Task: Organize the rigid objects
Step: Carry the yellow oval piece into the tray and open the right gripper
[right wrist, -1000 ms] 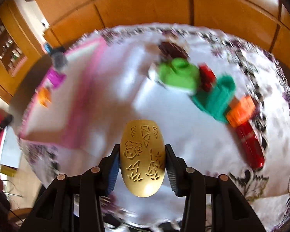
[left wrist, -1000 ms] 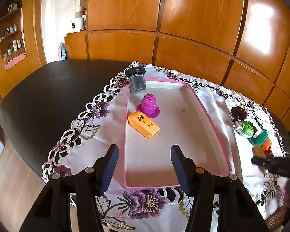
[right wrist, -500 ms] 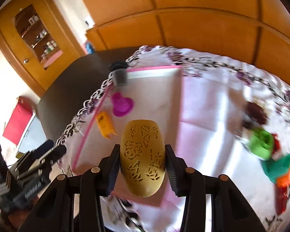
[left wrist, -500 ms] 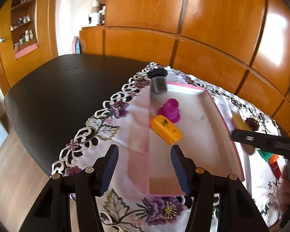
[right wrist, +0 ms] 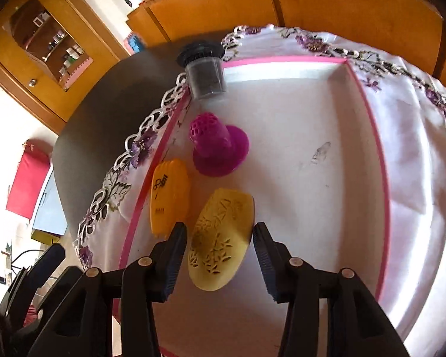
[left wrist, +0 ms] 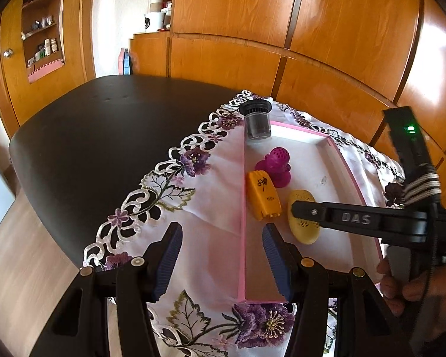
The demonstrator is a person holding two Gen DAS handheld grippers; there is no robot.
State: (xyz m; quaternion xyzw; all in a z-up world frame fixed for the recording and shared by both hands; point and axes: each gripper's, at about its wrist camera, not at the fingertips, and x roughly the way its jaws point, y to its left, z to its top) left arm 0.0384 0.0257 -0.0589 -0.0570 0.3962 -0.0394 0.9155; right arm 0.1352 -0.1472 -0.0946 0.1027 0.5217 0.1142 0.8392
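With the right claw (right wrist: 220, 251) wide around the yellow oval plastic case with cut-out patterns (right wrist: 221, 239) in the pink-rimmed white tray (right wrist: 383, 178), and the left claw (left wrist: 221, 257) wide and empty: lift straight up, no bumping the orange ribbed plastic case (right wrist: 169, 197).

"DAS" embossed on right gripper (left wrist: 304, 218) arm. Orange case (left wrist: 263, 194) has black logo and small print, too small to read.
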